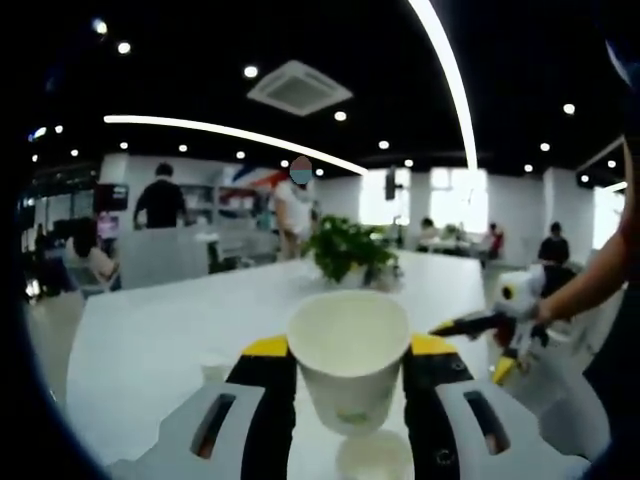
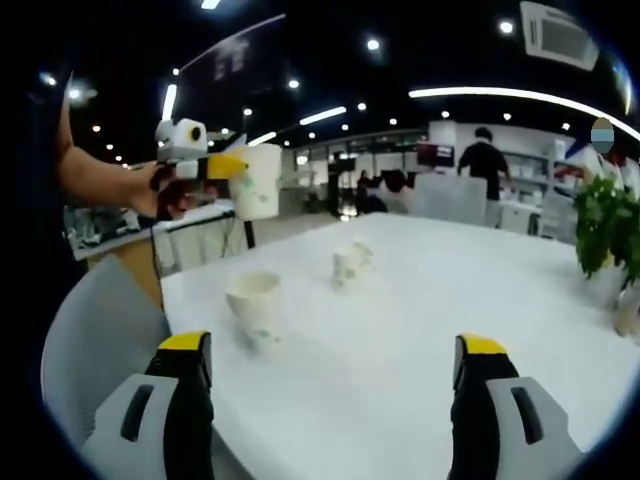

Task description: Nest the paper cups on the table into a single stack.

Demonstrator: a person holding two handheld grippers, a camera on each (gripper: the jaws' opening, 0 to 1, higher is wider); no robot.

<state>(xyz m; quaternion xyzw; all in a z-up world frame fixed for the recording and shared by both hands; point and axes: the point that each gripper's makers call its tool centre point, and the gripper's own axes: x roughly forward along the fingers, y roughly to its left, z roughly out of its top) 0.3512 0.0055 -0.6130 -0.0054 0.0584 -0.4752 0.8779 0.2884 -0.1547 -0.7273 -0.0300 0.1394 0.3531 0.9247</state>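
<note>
1. White table [image 2: 420,330] in a large office-like room with dark ceiling, ceiling lights and people standing and sitting in the background.
2. Seen in the left gripper view, the left gripper [image 1: 350,375] is clenched on a paper cup [image 1: 349,358], one yellow-tipped jaw against each side of it; the cup is upright, mouth open to the top, lifted off the table.
3. Below that held cup, just ahead of the jaws, the rim of another cup [image 1: 374,455] shows on the table.
4. A potted plant [image 1: 348,250] stands farther ahead of the left gripper, beyond the held cup.
5. To the right of the left gripper, a hand [image 1: 535,310] holds the right gripper, its yellow-and-black jaws apart and nothing between them.
6. In the right gripper view, the right gripper [image 2: 335,375] is released: its jaws stand wide apart over bare table.
7. Ahead and to the left of it stands an upright cup [image 2: 255,310]; farther ahead, near the middle, is a second cup [image 2: 350,266], which may be two close together, I cannot tell.
8. Up at the left, the left gripper with its held cup is raised above the table edge.
</note>
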